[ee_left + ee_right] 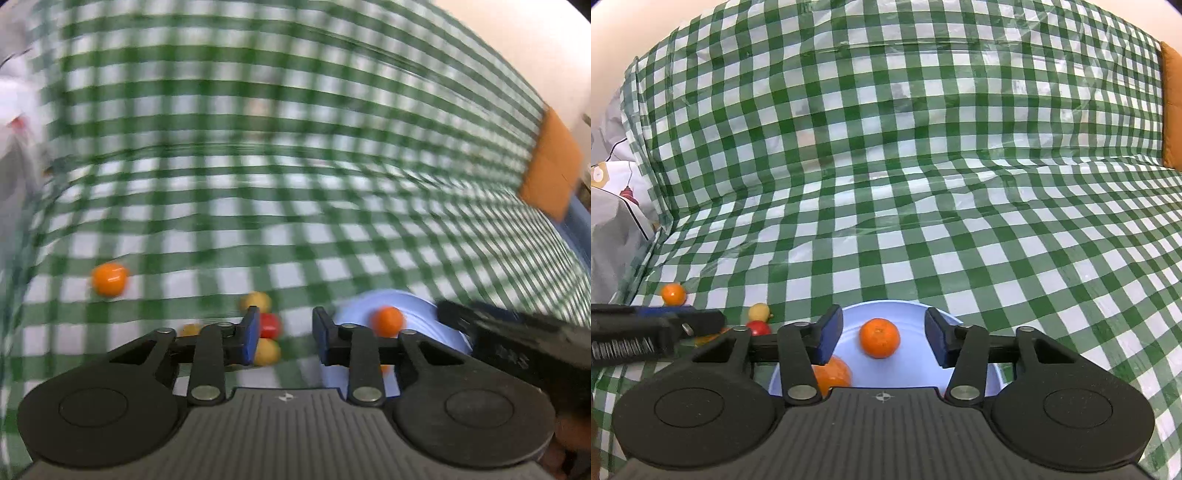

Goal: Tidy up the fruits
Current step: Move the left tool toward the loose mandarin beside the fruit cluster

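Oranges [879, 338], two, sharp only in right view, lying in blue bowl [886, 308]; second [833, 374] half hidden behind left finger. Round, glossy. First between right gripper [882, 338] jaws, spread, untouched. Left gripper [284, 334] blurred, spread, empty, beside small fruits [267, 325] on cloth [295, 166].

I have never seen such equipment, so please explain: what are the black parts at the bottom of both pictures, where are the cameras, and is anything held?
No robot is here: a person holds one gripping tool in each hand, and a camera on each looks forward along its two blue-padded fingers. One picture comes from the left tool, the other from the right tool. A green checked cloth covers the surface. A blue plate carries two oranges. Another orange and small yellow and red fruits lie on the cloth. Both tools are open and hold nothing.
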The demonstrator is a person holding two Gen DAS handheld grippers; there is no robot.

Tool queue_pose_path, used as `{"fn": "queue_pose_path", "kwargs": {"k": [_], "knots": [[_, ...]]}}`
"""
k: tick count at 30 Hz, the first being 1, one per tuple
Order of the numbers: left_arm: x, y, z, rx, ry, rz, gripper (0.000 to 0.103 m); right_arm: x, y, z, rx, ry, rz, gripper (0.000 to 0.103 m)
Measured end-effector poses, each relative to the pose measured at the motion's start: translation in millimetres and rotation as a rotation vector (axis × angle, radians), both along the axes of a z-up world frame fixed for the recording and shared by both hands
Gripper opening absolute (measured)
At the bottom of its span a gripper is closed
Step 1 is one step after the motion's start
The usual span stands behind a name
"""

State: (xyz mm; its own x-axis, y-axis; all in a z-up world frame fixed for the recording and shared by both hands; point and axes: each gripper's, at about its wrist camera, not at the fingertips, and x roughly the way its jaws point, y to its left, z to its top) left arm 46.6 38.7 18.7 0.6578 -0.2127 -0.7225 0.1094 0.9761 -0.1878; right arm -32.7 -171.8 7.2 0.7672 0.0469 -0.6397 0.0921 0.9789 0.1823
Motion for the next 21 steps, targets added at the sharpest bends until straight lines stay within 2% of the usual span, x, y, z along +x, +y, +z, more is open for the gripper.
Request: {"fn": "queue_pose_path", "kwargs": {"k": [2,3,8,21], "knots": [[3.6,19.7,-0.6,-0.035,0.033,0.074,0.030,0.6,5.6,0.9,0.009,-0.009,0.013,0.040],[4.0,30.3,-0.7,-0.041,0.040,0.112,0.024,1.0,9.1,1.3,0.014,-0.013,0.022,0.037],[5.5,59.2,5.6,-0.017,0.028,0.198,0.016,3.1,28.4,2.2,0.038,-0.036,0.076,0.027],[6.6,100.2,-9.1,-0.041,0.070,0.287,0.016,18.8,74.5,-9.4,0.060,-0.028,0.242,0.024]]}}
